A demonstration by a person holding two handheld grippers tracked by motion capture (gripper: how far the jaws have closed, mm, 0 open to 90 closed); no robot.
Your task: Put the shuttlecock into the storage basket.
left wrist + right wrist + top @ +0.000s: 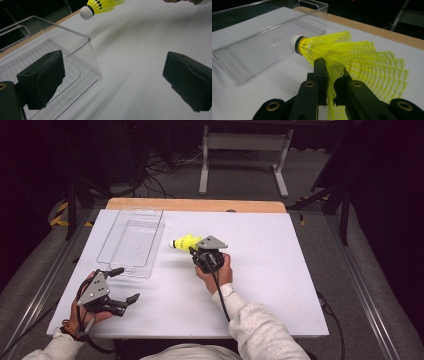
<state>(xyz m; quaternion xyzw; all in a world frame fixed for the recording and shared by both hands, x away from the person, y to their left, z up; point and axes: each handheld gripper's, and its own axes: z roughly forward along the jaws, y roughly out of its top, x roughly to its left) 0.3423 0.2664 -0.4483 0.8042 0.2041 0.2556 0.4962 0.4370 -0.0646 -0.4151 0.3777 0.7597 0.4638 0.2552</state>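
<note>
Pinched between the two black jaws of the right gripper [331,85] is the yellow shuttlecock [352,60]: the jaws stand almost fully closed, with only the thin edge of its skirt squeezed in the narrow gap between them. That skirt is a flared cone of open plastic mesh, ribbed and lattice-like, bent where the jaws bite it; beyond the jaw tips it narrows to a dark band and a rounded white cork head that points away from the jaws toward the clear tray [262,50]. From above, the shuttlecock [186,242] juts out ahead of the right gripper [200,251], held off the white worktop [270,285], its head aimed at the tray [131,242] just beyond. The tray is a long rectangular bin of transparent hard plastic with rounded corners, a finely ribbed floor and a slot handle cut in its end wall; it lies flat on the worktop and nothing is in it. Well apart from the held shuttlecock, the left gripper [124,285] rests low on the worktop with its jaws spread wide and nothing between them; through that gap the smooth matte worktop and the near corner of the tray [75,50] show, and the shuttlecock [100,7] sits far ahead of the jaws. Along the far edge of the worktop runs a bare wooden strip [197,205].
</note>
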